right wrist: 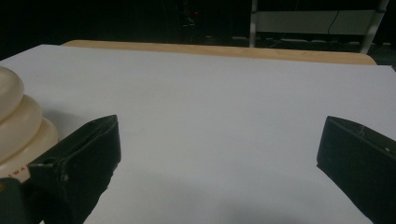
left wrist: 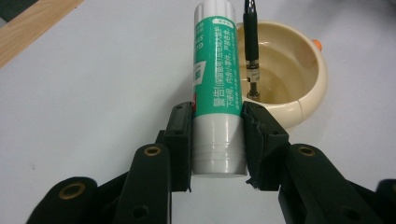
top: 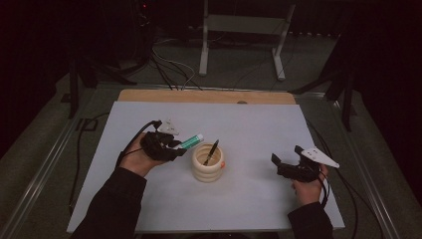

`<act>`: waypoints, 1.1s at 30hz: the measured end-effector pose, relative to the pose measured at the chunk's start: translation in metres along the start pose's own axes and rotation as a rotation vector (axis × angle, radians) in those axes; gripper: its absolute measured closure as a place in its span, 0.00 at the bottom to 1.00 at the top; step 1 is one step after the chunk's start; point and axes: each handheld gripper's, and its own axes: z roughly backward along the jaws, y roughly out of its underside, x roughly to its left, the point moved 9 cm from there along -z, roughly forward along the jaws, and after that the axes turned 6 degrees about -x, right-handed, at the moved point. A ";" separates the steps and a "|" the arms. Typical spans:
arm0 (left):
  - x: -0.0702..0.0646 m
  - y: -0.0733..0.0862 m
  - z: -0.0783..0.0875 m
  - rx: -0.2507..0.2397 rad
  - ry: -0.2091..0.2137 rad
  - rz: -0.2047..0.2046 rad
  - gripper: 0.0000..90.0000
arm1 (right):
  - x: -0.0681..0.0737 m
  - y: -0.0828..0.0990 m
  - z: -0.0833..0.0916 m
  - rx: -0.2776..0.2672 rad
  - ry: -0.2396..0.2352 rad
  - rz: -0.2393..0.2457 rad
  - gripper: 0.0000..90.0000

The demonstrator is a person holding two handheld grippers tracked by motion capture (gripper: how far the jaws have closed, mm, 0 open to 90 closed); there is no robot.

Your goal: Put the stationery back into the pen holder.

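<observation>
A cream ribbed cup (top: 208, 163) stands mid-table with a black pen (top: 211, 152) leaning inside it. My left gripper (top: 175, 144) sits just left of the cup, shut on a green-and-white tube (top: 191, 141) that points toward the cup's rim. In the left gripper view both pads press the tube (left wrist: 216, 88) near its white lower end, and the pen (left wrist: 251, 46) and the cup (left wrist: 299, 79) lie just beyond. My right gripper (top: 284, 158) rests at the right side of the table, open, with nothing between its jaws (right wrist: 219, 154). The cup's side (right wrist: 16, 126) is at that view's left edge.
A white sheet (top: 249, 129) covers the table, with a wooden strip (top: 206, 96) along the far edge. Cables trail from both grippers. A small orange thing (top: 223, 164) peeks out at the cup's right side. A metal frame (top: 244, 35) stands on the floor behind.
</observation>
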 end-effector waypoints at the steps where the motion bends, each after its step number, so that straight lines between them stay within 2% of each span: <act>1: 0.000 0.000 0.000 0.001 0.001 0.000 0.73 | 0.000 0.000 0.000 0.000 0.000 0.000 0.00; 33: -0.016 -0.005 -0.006 0.024 0.049 -0.028 0.73 | 0.000 0.000 0.000 0.003 0.000 0.000 0.00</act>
